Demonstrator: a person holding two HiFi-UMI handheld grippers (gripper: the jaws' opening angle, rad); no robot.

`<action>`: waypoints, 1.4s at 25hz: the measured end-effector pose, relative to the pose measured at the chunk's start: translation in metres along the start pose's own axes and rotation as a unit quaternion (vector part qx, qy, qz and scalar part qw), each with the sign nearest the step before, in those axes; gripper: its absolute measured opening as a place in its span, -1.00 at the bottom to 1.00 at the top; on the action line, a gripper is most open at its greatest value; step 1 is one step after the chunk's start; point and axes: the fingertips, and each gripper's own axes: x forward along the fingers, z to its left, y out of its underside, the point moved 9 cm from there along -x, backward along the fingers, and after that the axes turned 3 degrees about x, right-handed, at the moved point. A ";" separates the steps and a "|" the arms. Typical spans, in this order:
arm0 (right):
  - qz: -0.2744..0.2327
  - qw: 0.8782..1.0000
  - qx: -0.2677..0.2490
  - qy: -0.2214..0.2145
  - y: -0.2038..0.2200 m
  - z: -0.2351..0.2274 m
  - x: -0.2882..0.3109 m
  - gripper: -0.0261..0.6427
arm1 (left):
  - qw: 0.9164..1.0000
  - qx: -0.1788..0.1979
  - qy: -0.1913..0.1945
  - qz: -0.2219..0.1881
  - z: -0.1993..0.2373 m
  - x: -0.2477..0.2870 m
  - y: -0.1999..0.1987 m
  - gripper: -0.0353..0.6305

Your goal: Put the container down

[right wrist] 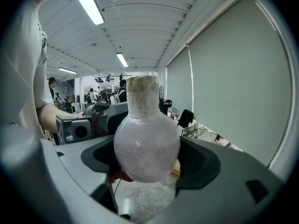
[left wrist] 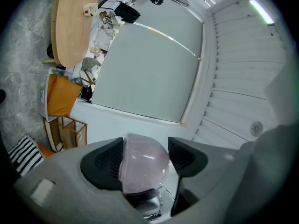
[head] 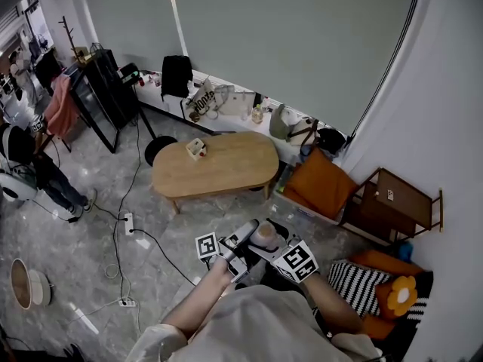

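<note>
The right gripper (right wrist: 147, 158) is clamped across the round belly of a translucent, flask-shaped container (right wrist: 145, 139), one pad on each side of the bulge. The left gripper (left wrist: 145, 158) has its jaws closed against the same container's pale pink, rounded body (left wrist: 142, 167). Both tools are held close in front of the person's chest, high above the floor. The oval wooden table (head: 215, 164) is well apart on the far side.

The container looks thin-walled and light, with a crinkled, filmy skin. I judge it slippery on the curve and possibly fragile, so a gentle hold at the widest part or just below the narrow neck should suit it.

Its long axis runs from belly to neck, and the neck (right wrist: 142, 90) points up towards the ceiling.
</note>
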 end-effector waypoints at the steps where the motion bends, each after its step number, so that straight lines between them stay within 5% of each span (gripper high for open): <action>1: 0.000 1.000 0.001 -0.002 0.001 -0.004 0.002 0.24 | 1.000 0.000 -0.001 -0.002 0.003 0.003 -0.003 0.00; 35: 0.001 0.994 -0.005 -0.105 -0.013 -0.273 0.071 0.24 | 0.995 0.031 -0.026 -0.088 0.075 0.203 -0.137 0.00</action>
